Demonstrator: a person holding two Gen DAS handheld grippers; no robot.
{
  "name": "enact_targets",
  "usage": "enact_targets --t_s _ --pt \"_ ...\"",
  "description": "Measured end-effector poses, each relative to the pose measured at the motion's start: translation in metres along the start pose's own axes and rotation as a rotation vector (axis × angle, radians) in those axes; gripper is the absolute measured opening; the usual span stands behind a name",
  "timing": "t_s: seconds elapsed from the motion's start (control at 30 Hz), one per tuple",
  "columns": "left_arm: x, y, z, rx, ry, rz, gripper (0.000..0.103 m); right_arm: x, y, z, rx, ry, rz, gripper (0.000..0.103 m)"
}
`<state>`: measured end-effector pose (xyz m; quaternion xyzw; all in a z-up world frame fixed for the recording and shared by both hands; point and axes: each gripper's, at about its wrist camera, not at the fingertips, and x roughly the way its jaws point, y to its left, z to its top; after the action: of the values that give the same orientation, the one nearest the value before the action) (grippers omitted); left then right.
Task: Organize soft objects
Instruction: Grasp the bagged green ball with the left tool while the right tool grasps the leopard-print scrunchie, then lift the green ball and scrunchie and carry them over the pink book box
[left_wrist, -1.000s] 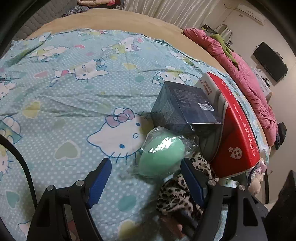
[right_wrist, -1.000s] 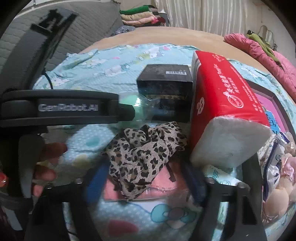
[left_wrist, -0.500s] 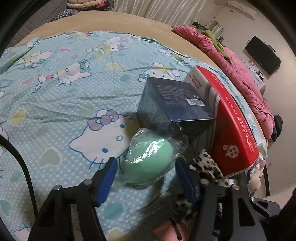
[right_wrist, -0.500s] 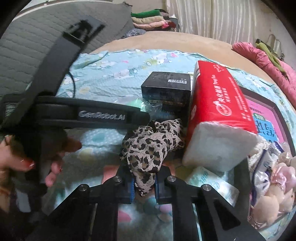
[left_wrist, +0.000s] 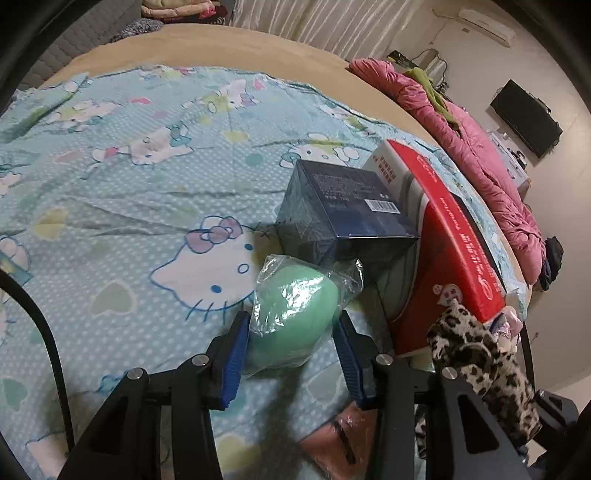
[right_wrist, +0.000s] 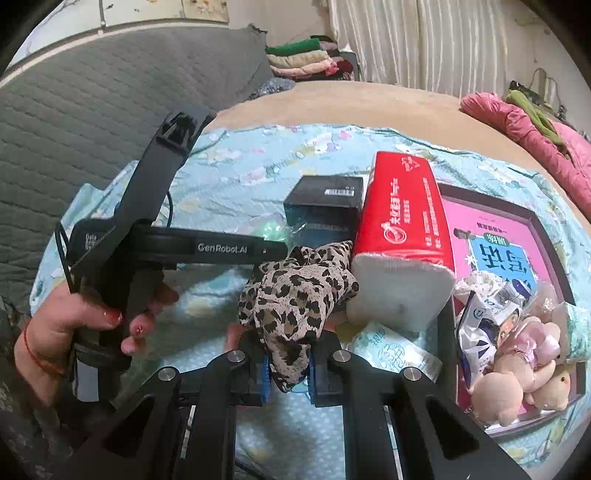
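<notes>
A green sponge in clear plastic wrap (left_wrist: 291, 317) lies on the Hello Kitty sheet (left_wrist: 147, 192). My left gripper (left_wrist: 290, 360) is open with its blue pads on either side of the sponge. My right gripper (right_wrist: 287, 363) is shut on a leopard-print scrunchie (right_wrist: 295, 295) and holds it lifted above the sheet. The scrunchie also shows in the left wrist view (left_wrist: 476, 354). The sponge is mostly hidden behind the left gripper's body (right_wrist: 177, 243) in the right wrist view.
A dark box (left_wrist: 343, 210) and a red tissue pack (left_wrist: 443, 236) stand right behind the sponge. A pink tray (right_wrist: 517, 236) on the right holds small plush toys (right_wrist: 517, 362) and packets. A flat pink item (left_wrist: 343, 432) lies under the grippers.
My right gripper closed on the leopard scrunchie and lifted it off the sheet. My left gripper moved forward so its open pads now flank the green sponge.
</notes>
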<state>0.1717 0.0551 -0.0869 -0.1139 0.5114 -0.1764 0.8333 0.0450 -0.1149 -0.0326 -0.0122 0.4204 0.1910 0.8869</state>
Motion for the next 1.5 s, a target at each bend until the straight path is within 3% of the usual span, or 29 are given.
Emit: enact_targets --t_s 0.4,0.73,1.5 --pt "-0.064 -0.014 -0.013 0.007 -0.1 0.084 0.046 -0.036 0.004 0.013 0.009 -0.096 0.038 0.014" --pt "-0.096 -0.065 -0.019 0.073 -0.161 0.091 0.045 -0.073 -0.018 0.019 0.052 -0.179 0.009 0.014" --pt "-0.119 -0.172 -0.027 0.208 -0.172 0.098 0.045 -0.135 -0.098 0.011 0.219 -0.284 -0.094 0.014"
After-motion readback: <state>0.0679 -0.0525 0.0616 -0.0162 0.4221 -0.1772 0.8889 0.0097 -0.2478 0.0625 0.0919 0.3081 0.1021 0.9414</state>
